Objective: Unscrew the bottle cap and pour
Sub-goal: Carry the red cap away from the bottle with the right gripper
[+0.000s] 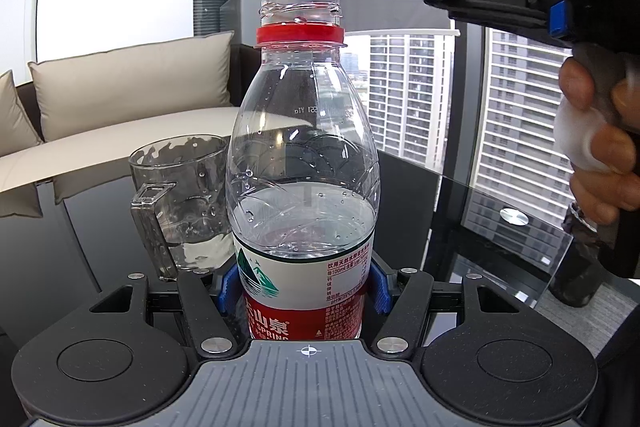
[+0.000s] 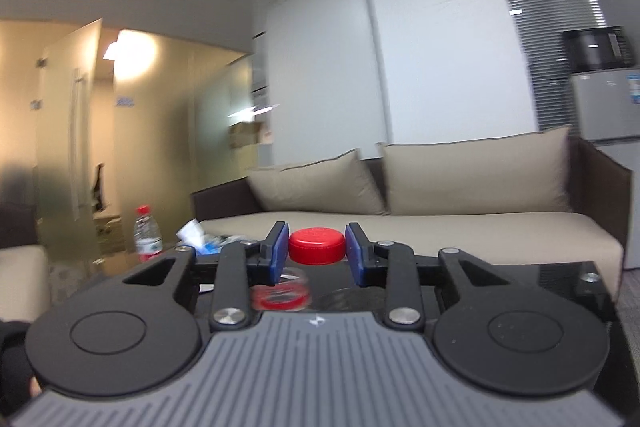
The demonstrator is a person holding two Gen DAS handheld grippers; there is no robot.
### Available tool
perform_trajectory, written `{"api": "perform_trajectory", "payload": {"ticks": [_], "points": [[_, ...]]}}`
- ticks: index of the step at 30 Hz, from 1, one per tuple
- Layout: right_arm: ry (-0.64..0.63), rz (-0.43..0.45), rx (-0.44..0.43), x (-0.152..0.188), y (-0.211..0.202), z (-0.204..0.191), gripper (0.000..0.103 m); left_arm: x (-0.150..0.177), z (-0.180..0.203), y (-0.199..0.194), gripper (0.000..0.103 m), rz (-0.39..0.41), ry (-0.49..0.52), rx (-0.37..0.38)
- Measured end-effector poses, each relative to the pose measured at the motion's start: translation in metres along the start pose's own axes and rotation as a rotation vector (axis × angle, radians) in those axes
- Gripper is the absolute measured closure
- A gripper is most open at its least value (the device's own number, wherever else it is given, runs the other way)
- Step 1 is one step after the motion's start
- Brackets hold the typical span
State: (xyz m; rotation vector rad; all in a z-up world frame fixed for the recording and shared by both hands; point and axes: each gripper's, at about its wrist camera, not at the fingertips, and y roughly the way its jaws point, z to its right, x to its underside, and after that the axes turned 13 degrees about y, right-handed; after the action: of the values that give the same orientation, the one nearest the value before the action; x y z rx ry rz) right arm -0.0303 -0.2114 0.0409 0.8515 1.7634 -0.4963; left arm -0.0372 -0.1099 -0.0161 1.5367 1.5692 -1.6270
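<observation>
Pinching the round red plastic cap (image 2: 317, 245) just above the open neck, right gripper (image 2: 317, 251) had unscrewed it, left gripper (image 1: 304, 291) clamped the clear half-full water bottle (image 1: 303, 163), pour into the clear handled glass mug (image 1: 180, 203) looked left

A dark, glossy glass-topped table (image 1: 460, 211) carries the things. On it stands a clear plastic water bottle (image 1: 304, 163) with a red-and-white label, and just beside that a clear handled mug (image 1: 180, 199) holding a little water.

A second capped bottle (image 2: 147, 233) stands at the far edge.

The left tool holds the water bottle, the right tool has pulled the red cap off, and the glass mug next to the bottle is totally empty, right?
Not quite. The glass mug already has a little water at its bottom, as the left wrist view shows. The rest is right.
</observation>
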Motion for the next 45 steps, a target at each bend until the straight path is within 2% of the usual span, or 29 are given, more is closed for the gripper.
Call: {"api": "perform_trajectory", "payload": {"ticks": [3, 7, 12, 28, 45], "points": [[0.016, -0.008, 0.055, 0.004, 0.002, 0.013, 0.070, 0.000, 0.000, 0.000, 0.046, 0.000, -0.001, 0.000], [0.026, -0.056, 0.155, 0.016, 0.009, 0.033, 0.070, 0.000, 0.000, -0.001, 0.046, -0.001, -0.001, -0.001], [0.052, -0.130, 0.231, 0.031, 0.022, 0.055, 0.070, 0.000, -0.001, -0.001, 0.046, -0.002, -0.002, -0.002], [0.062, -0.302, 0.361, 0.063, 0.052, 0.076, 0.070, -0.003, 0.000, 0.007, 0.046, -0.005, -0.004, 0.000], [0.078, -0.373, 0.411, 0.070, 0.061, 0.084, 0.070, -0.003, -0.002, 0.003, 0.046, -0.005, -0.003, 0.001]]}}
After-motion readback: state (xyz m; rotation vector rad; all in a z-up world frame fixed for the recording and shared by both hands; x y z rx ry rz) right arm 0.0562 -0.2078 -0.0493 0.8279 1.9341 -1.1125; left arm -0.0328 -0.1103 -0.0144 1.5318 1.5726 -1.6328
